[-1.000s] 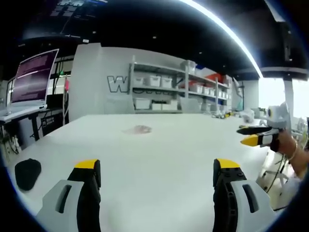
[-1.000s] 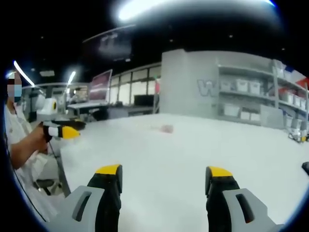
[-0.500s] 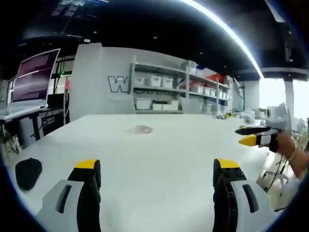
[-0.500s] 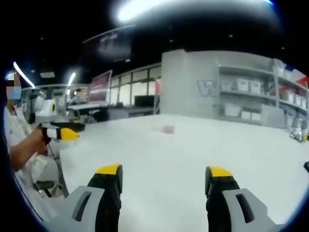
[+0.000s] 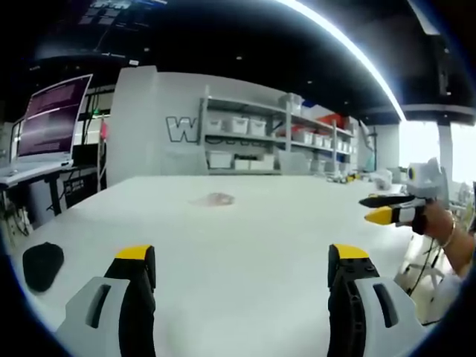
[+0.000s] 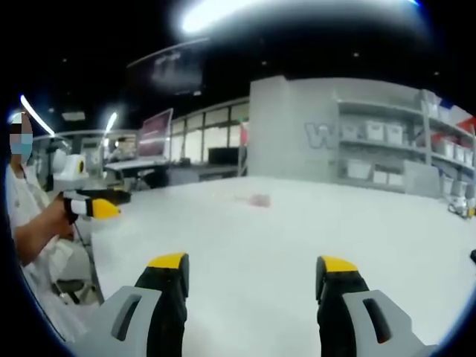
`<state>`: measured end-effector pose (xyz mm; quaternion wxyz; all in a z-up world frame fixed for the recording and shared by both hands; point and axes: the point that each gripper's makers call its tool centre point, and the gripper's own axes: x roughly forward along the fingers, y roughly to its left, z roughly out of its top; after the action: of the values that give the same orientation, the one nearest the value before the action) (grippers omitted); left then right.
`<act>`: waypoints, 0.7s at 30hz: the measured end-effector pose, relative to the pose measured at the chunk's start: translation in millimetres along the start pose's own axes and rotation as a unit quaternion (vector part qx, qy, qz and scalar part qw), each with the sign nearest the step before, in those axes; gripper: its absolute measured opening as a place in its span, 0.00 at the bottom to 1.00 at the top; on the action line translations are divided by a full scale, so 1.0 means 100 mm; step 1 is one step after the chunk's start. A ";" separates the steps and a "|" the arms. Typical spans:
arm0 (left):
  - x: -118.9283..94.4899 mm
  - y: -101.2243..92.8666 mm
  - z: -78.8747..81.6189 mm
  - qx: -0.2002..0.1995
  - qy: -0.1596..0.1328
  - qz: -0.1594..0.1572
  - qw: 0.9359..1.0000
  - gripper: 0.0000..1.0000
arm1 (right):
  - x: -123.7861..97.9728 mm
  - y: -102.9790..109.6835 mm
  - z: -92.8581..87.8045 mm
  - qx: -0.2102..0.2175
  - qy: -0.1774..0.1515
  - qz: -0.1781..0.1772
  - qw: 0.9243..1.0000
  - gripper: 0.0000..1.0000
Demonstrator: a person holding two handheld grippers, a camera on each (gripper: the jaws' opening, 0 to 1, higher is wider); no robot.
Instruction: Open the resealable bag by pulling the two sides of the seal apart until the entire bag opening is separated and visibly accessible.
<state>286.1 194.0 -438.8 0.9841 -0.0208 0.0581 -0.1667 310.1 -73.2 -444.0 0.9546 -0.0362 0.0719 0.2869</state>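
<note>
Large "W" on grey wall point(image 5: 178, 128)

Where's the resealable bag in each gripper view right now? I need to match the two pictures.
Left gripper view: the resealable bag lies far out on the white table, left of centre.
Right gripper view: the bag lies far out, near centre.
Shared landmark: the shelving rack with white bins beyond the table.

white table point(image 5: 245, 230), small bag point(image 5: 213, 199), black object point(image 5: 42, 265)
</note>
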 end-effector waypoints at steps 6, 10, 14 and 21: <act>0.00 0.01 0.00 -0.001 -0.001 0.000 1.000 0.94 | 0.04 0.02 0.02 -0.003 0.003 0.004 1.000 0.70; -0.01 0.02 0.02 -0.002 -0.002 0.001 1.000 0.94 | 0.07 0.04 0.04 -0.005 0.003 0.007 1.000 0.70; -0.01 0.03 0.02 -0.002 -0.002 0.001 1.000 0.94 | 0.11 0.06 0.05 -0.005 0.003 0.010 1.000 0.70; -0.02 0.05 0.02 -0.003 -0.003 0.003 1.000 0.94 | 0.16 0.08 0.05 -0.006 0.007 0.014 1.000 0.69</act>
<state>286.3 199.4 -436.5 0.9846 -0.0243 0.0559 -0.1636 319.3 -56.8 -442.1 0.9496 -0.0434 0.0773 0.3008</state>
